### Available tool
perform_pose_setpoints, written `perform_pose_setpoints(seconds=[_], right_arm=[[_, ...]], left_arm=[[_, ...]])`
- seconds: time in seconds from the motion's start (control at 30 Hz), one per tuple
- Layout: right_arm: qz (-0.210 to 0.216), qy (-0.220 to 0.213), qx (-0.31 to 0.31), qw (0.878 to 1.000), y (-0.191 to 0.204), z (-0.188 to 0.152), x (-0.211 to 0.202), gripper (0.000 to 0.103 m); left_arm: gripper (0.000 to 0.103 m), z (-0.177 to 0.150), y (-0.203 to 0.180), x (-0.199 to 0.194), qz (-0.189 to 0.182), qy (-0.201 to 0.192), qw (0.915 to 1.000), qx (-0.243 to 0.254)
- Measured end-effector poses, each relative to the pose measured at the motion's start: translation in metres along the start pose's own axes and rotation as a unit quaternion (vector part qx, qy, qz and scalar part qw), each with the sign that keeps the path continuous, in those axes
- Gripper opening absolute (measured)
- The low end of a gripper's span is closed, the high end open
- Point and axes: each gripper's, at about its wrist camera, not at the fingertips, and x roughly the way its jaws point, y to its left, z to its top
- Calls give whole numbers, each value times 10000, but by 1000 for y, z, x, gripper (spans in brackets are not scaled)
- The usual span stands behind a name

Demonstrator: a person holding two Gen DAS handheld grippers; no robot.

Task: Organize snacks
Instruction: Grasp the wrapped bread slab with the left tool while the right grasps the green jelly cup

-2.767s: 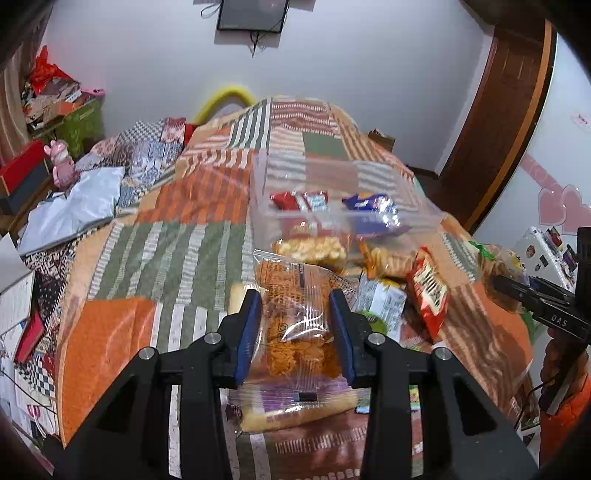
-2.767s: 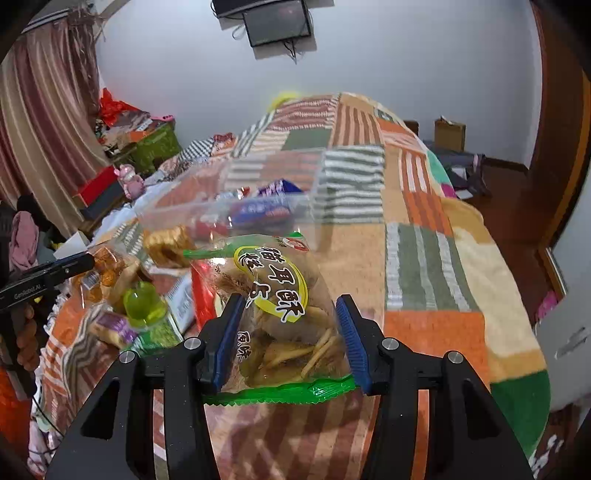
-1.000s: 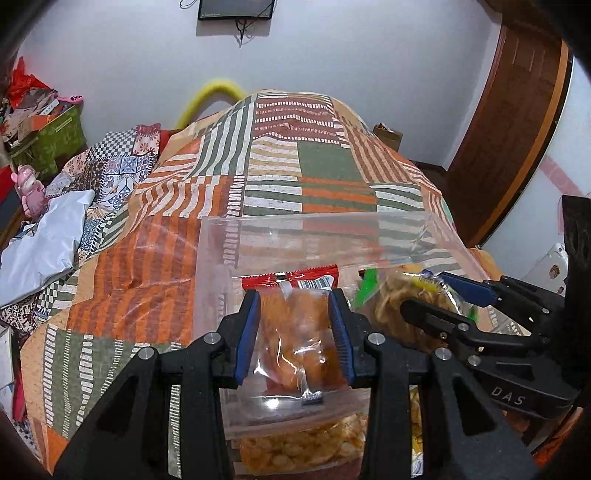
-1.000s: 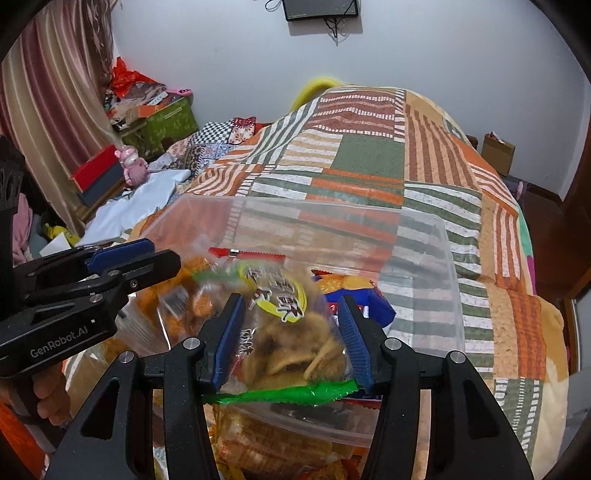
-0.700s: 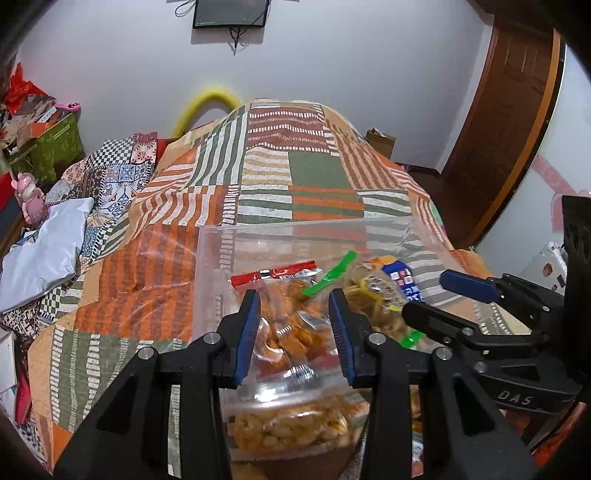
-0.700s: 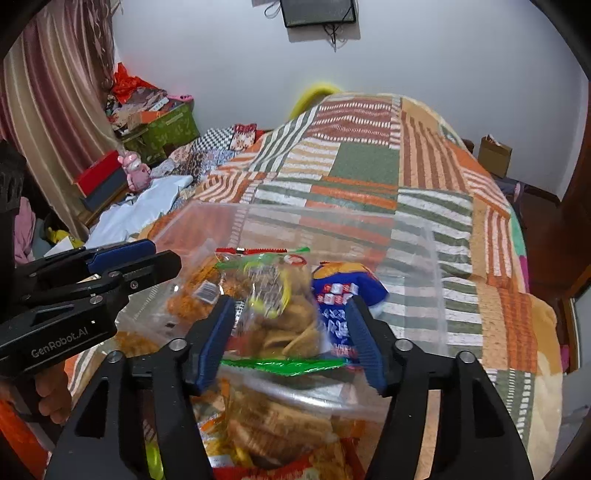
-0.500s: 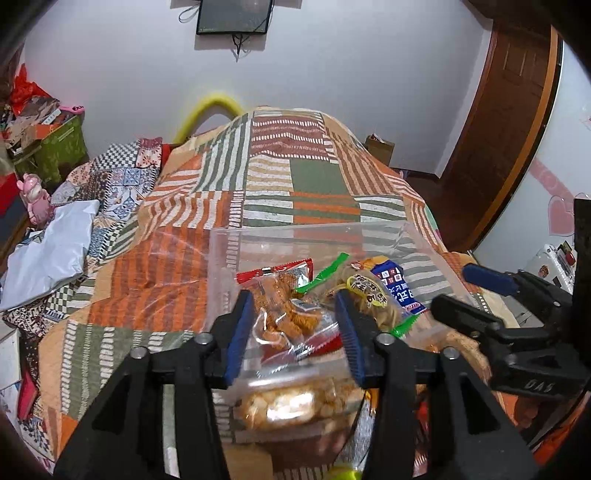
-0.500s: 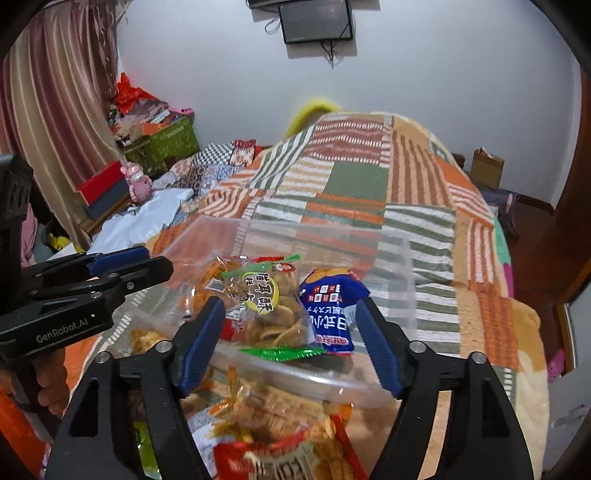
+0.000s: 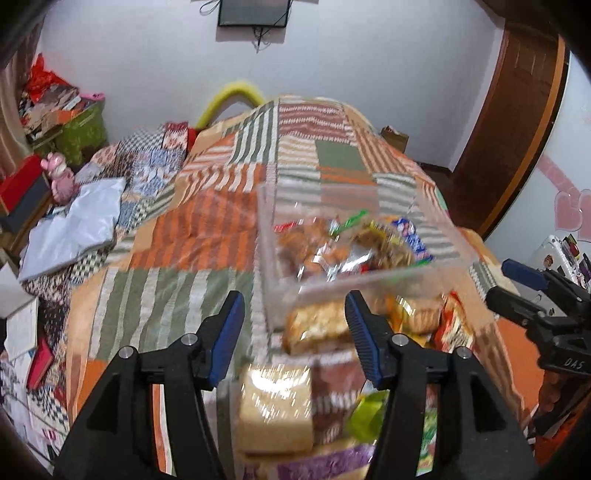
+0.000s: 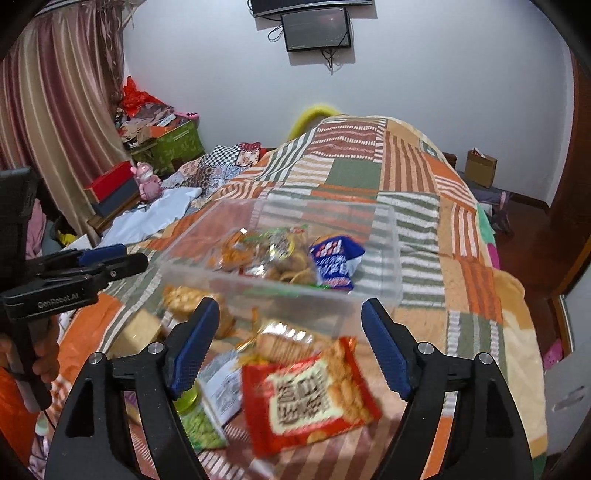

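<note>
The clear plastic bin [image 10: 384,258] sits on the bed ahead of me, with a few packets lying in it: an orange snack bag [image 10: 231,254], a packet of pale crisps [image 10: 291,267] and a blue-and-white packet [image 10: 334,264]. My right gripper [image 10: 290,345] is spread wide with nothing between its blue pads, and my left gripper [image 9: 295,332] is likewise wide open and empty, so I judge I am between loads, about to choose the next packets. Loose snacks lie heaped just in front of the bin: a red biscuit packet [image 10: 310,397] directly under my right claw, a pale square cake in clear wrap [image 9: 275,404] under my left, and a green packet [image 10: 199,424] beside them; the left view is blurred, so I cannot name more. Next, I think, each claw must drop over one packet, close gently on the crinkly film without crushing the contents, then lift it over the bin's near wall. All this rests on a patchwork bedspread [image 10: 417,206] of orange, green and striped squares, soft and uneven. Beyond are a white wall with a mounted screen [image 10: 316,29], pink curtains [image 10: 55,110] and cluttered boxes [image 10: 166,133] on the left.
</note>
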Motion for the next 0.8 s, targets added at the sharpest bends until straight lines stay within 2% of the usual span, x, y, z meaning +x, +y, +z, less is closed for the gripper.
perform_pose_setpoints(seconds=[0.27,0.6,0.8], right_arm=[[444,164,112,9988,21,-19,5,77],[824,662,-54,9944,57,-42,43,77],[1096,1029,-91,9886,66,-52,61,62]], left_arm=[[56,-40,17,-1,29,393,9991,-163],[56,-76,19,5,27,752,9971,-146],[59,-83,17,12,-86,822,9964,-193]])
